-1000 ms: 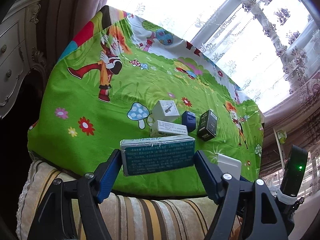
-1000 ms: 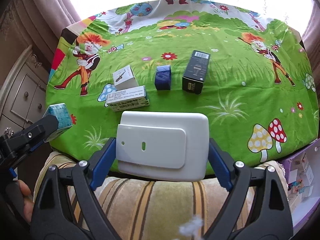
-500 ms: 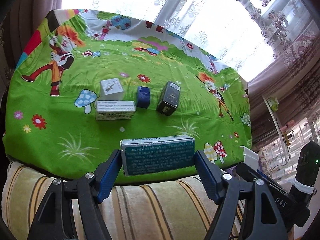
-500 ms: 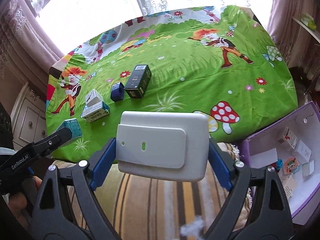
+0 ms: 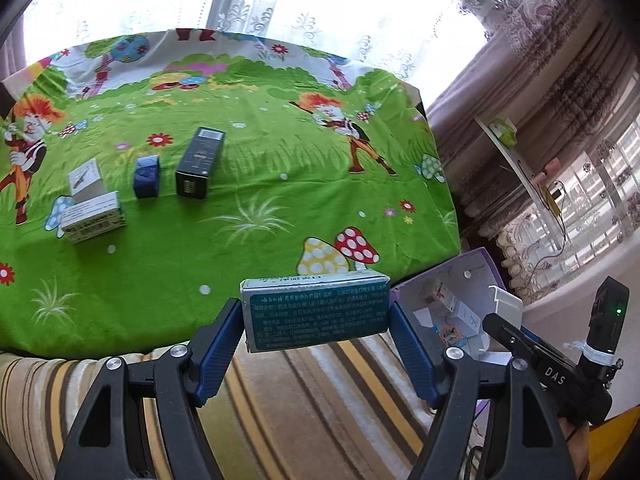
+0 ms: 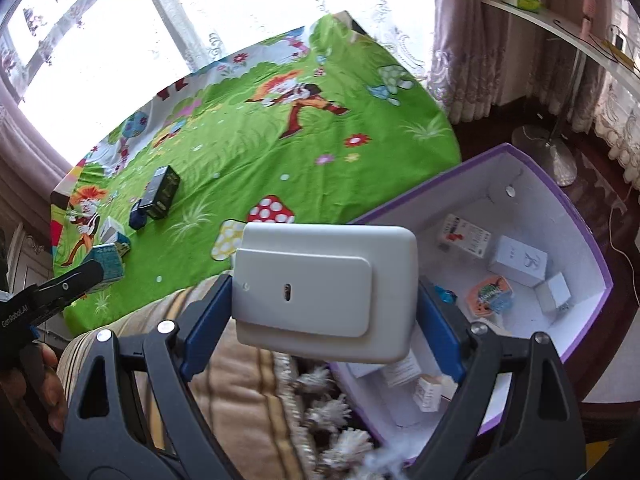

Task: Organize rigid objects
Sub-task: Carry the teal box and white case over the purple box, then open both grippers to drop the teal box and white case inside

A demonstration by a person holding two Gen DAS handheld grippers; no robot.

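My left gripper is shut on a teal box and holds it above the striped blanket at the bed's front edge. My right gripper is shut on a white plastic case, held over the left rim of a purple storage box. The storage box also shows in the left wrist view. On the green cartoon sheet lie a black box, a blue box, a white cube box and a white-green flat box.
The purple box holds several small boxes and an orange packet. A striped fringed blanket hangs over the bed edge. A white shelf and a lamp base stand at right, with curtains behind.
Both grippers have swung to the right with their loads. The purple storage box has come into view under the right gripper, and the boxes on the sheet have slid left.
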